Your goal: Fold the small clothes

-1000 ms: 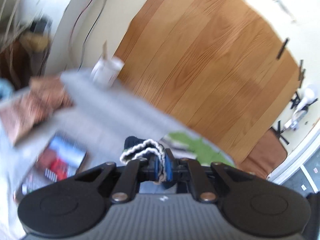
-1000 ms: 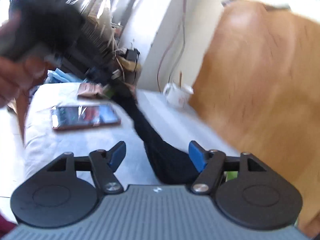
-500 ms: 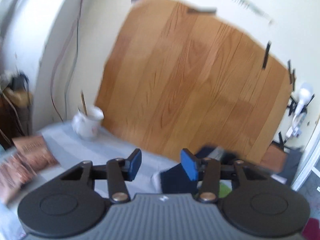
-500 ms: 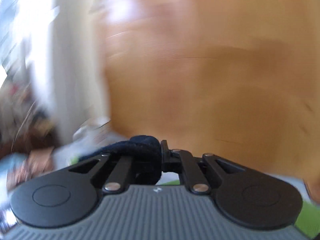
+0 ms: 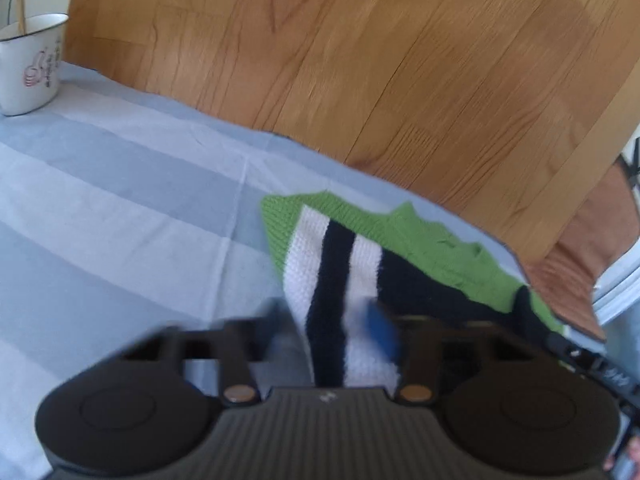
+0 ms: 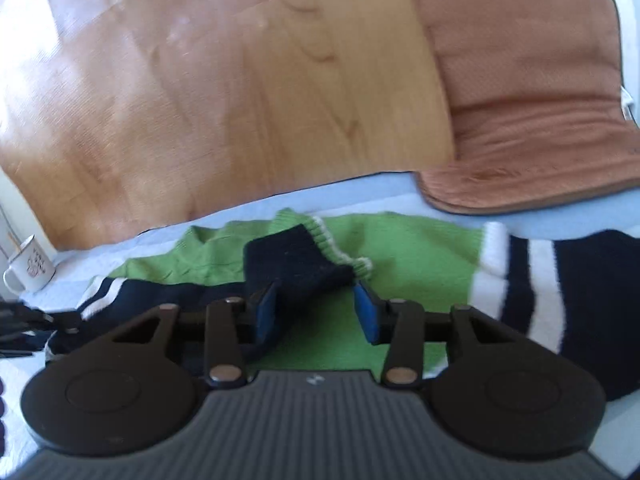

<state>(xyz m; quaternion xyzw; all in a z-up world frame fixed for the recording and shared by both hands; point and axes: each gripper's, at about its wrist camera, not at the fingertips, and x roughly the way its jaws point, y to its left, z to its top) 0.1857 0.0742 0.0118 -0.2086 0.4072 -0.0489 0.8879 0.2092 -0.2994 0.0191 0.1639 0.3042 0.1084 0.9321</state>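
A green knitted sweater (image 6: pixel 400 256) with navy sleeves lies flat on the pale blue striped cloth (image 5: pixel 120 200). In the left wrist view its navy-and-white striped sleeve (image 5: pixel 332 280) runs between my left gripper's (image 5: pixel 328 328) blurred jaws, which are closing around it. In the right wrist view a navy sleeve end (image 6: pixel 296 264) with a green-white cuff lies folded onto the sweater's body. My right gripper (image 6: pixel 316 312) is opening over it. The left blue pad (image 6: pixel 266 312) still touches the fabric and the right pad stands free. Another striped sleeve (image 6: pixel 560 292) spreads out to the right.
A white enamel mug (image 5: pixel 32 64) with a stick in it stands at the cloth's far left. A wooden board (image 5: pixel 360 60) rises behind the cloth. A brown cushion (image 6: pixel 540 100) lies at the far right edge.
My left gripper let go of a cuff, dropped to the striped sleeve, and its jaws are narrowing. My right gripper, shut on navy fabric half a second ago, has opened and left it on the sweater.
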